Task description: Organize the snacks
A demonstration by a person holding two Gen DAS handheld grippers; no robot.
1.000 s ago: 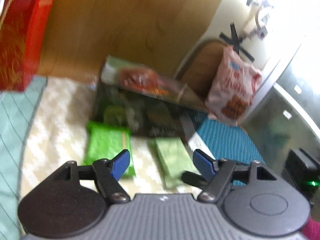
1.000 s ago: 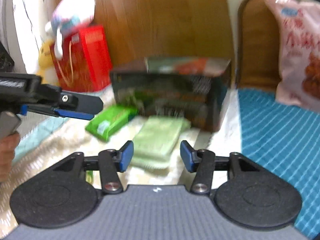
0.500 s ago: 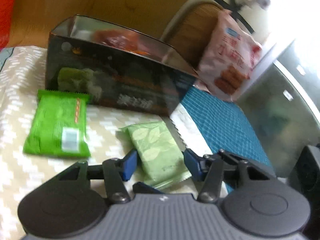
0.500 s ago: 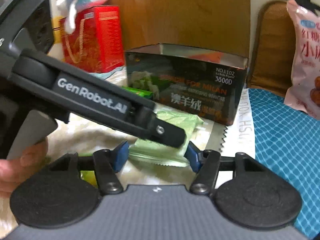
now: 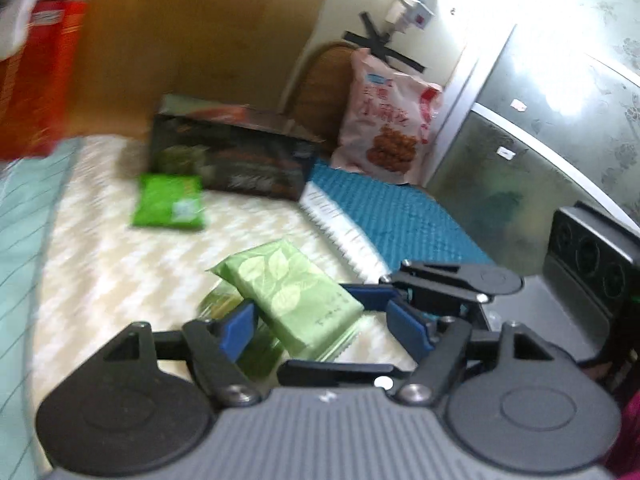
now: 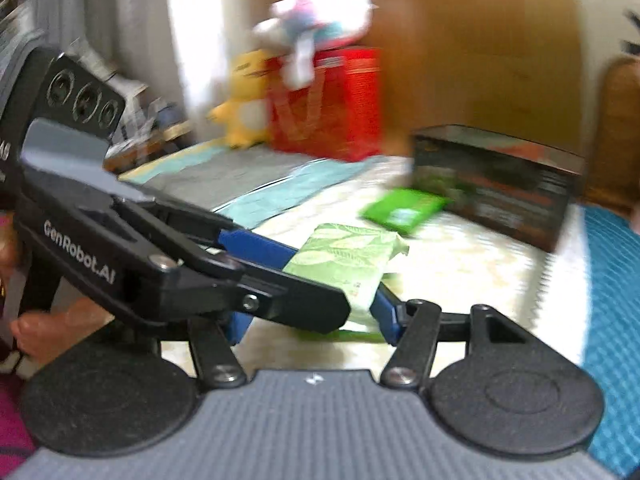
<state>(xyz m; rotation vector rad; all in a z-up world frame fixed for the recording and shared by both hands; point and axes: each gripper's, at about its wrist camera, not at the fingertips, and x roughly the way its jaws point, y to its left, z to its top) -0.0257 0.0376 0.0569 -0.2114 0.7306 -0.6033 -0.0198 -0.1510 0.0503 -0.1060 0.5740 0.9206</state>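
Observation:
A pale green leaf-print packet [image 5: 288, 292] [image 6: 348, 256] hangs tilted above the cream patterned cover [image 5: 100, 260]. My right gripper [image 6: 312, 322] is shut on it; its fingers [image 5: 440, 284] reach in from the right in the left wrist view. My left gripper [image 5: 322, 326] straddles the same packet with its jaws opening and its pads off the wrapper. Its fingers [image 6: 280, 300] cross the right wrist view and hide the right gripper's left pad. Something darker green [image 5: 240, 344] lies under the packet, blurred. A bright green packet [image 5: 170, 202] [image 6: 402, 208] lies in front of the dark open box [image 5: 240, 160] [image 6: 496, 184].
A pink snack bag [image 5: 384, 120] leans on a wooden chair back behind a teal cloth [image 5: 400, 216]. A red box [image 5: 36, 80] [image 6: 332, 108] stands far left with plush toys [image 6: 320, 12] on and beside it. A wooden headboard closes the back.
Both grippers have drawn back from the dark box. The pale green packet has come up off the cover and tilted. The left jaws narrowed around it half a second ago and now stand wider.

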